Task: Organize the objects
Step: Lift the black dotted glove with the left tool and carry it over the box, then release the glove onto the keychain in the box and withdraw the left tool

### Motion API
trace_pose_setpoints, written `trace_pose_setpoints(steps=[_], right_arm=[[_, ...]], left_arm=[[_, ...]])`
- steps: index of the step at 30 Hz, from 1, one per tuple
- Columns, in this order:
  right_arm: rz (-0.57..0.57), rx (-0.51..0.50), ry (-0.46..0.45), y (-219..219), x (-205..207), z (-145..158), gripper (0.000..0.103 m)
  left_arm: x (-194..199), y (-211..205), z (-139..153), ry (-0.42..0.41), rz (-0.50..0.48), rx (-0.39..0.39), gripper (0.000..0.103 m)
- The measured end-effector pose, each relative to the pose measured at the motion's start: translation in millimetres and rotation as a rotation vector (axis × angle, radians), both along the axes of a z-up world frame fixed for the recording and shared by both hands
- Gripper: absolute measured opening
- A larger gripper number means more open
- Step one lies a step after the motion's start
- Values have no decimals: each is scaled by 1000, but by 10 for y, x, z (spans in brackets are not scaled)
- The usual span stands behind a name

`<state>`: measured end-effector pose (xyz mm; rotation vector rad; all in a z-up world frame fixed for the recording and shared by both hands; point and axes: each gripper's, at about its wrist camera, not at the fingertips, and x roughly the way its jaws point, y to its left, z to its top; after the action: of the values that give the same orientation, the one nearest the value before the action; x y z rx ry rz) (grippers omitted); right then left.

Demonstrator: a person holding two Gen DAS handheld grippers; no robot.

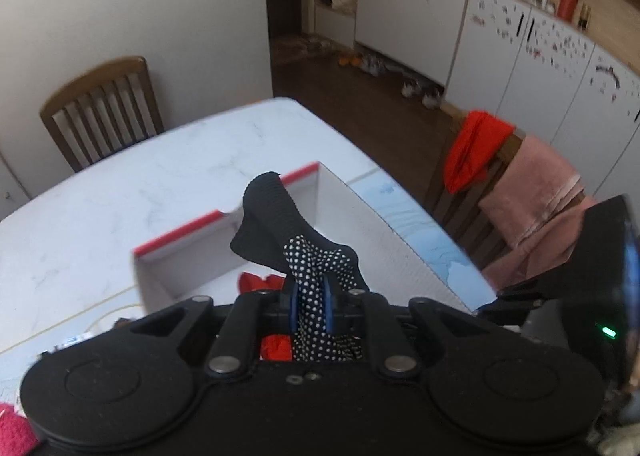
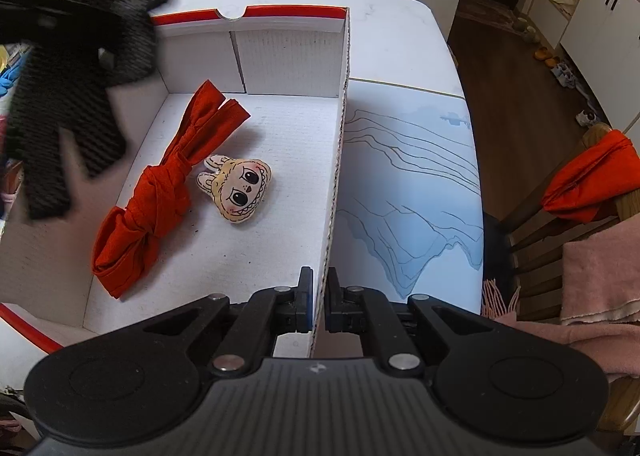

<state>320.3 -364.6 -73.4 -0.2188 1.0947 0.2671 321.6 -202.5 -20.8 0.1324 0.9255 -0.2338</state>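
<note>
- Black knit with white grip dots: in the left wrist view a glove (image 1: 316, 256) is clamped between the blue pads of the left gripper (image 1: 311, 306), its ribbed cuff standing up above the jaws.
- The glove hangs over the near part of the white cardboard box (image 1: 368, 212), whose red-edged far wall faces the far edge of the marble table (image 1: 120, 184). A scrap of red cloth (image 1: 258, 281) shows on the box floor just past the jaws.
- By my reading the glove is about to go into the box but is not yet released, so this item is unfinished.
- At the table's near left corner some small clutter and a pink knit thing (image 1: 12, 430) lie outside the box; likely more to sort, though too little shows to say.

- In the right wrist view the right gripper (image 2: 318, 306) is closed on the box's right side wall (image 2: 340, 144) near its near corner, one jaw inside and one outside, seemingly steadying it.
- Inside the box (image 2: 280, 52): a knotted red cloth (image 2: 156, 192) along the left half of the floor, and a small plush face with rabbit ears (image 2: 238, 186) just beside it, near the middle. Two items are therefore already put away.
- The black glove (image 2: 68, 104), blurred, hangs above the box's left wall, fingers dangling.
- A pale blue mat (image 2: 408, 192) lies on the table against the box's right wall.
</note>
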Motion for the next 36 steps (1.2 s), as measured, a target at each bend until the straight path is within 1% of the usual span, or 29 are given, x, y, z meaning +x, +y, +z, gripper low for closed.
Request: trace_pose_setpoints(steps=[7, 10, 14, 19, 25, 30, 32, 36], right_arm=[[-5, 5, 4, -9, 9, -6, 5], [-7, 4, 6, -7, 16, -7, 5], [-11, 3, 11, -6, 25, -12, 5], [-16, 3, 13, -9, 33, -18, 5], [-27, 5, 18, -15, 41, -23, 5], [-34, 4, 23, -14, 39, -37, 5], [-38, 3, 24, -14, 38, -42, 5], [-43, 0, 26, -9, 41, -47, 5]], left_arm=[[340, -255, -394, 72, -60, 61, 9], [459, -274, -526, 98, -53, 73, 9], [575, -304, -677, 111, -64, 120, 9], [704, -293, -850, 153, -64, 133, 10], [832, -266, -1063, 231, -69, 165, 10], [863, -192, -1133, 269, -56, 154, 14], [857, -165, -1135, 274, -55, 148, 15], [866, -174, -1113, 274, -54, 124, 21]])
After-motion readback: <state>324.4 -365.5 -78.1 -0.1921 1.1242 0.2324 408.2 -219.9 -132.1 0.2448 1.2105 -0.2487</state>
